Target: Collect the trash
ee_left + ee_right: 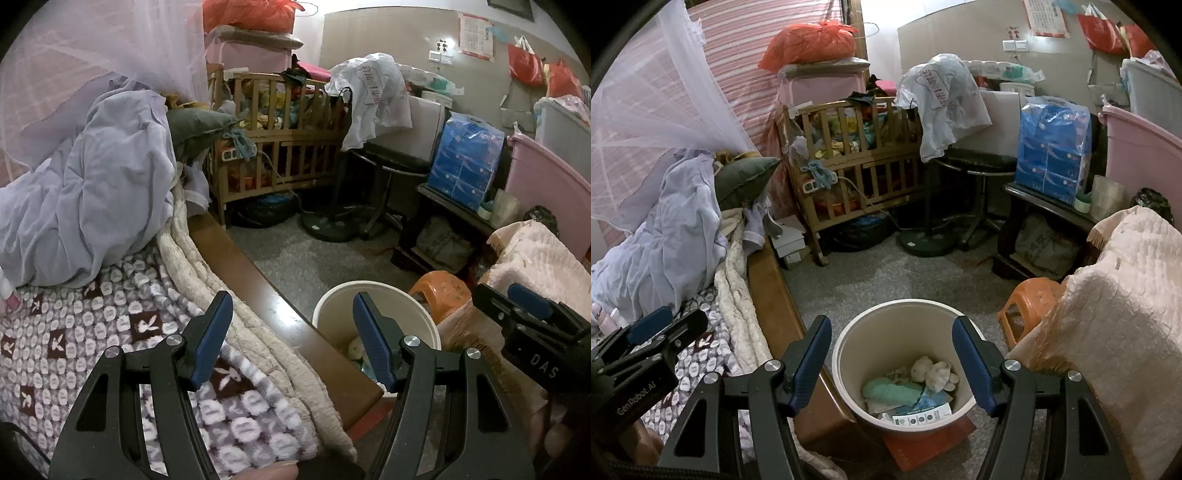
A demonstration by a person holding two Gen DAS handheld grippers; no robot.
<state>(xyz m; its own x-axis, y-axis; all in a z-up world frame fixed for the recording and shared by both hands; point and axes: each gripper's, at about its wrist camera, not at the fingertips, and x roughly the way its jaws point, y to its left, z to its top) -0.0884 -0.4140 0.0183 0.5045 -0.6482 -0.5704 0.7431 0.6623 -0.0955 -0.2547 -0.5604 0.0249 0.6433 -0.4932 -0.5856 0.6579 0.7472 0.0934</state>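
Observation:
A cream round trash bin (849, 343) stands on the floor beside the bed's wooden edge. It holds crumpled white tissue (934, 373), a teal wrapper (890, 391) and a printed packet (923, 413). My right gripper (892, 354) is open and empty, right above the bin. My left gripper (291, 328) is open and empty, over the bed's edge with the bin (332, 306) just to its right. The right gripper also shows in the left wrist view (528, 317), and the left gripper shows in the right wrist view (650, 332).
The bed (110, 332) with a patterned blanket and a lilac sheet lies left. An orange stool (1030, 299) and a cream-draped seat (1115, 306) stand right of the bin. A wooden crib (857, 162), a fan stand (923, 240) and a dark table (1041, 210) line the back.

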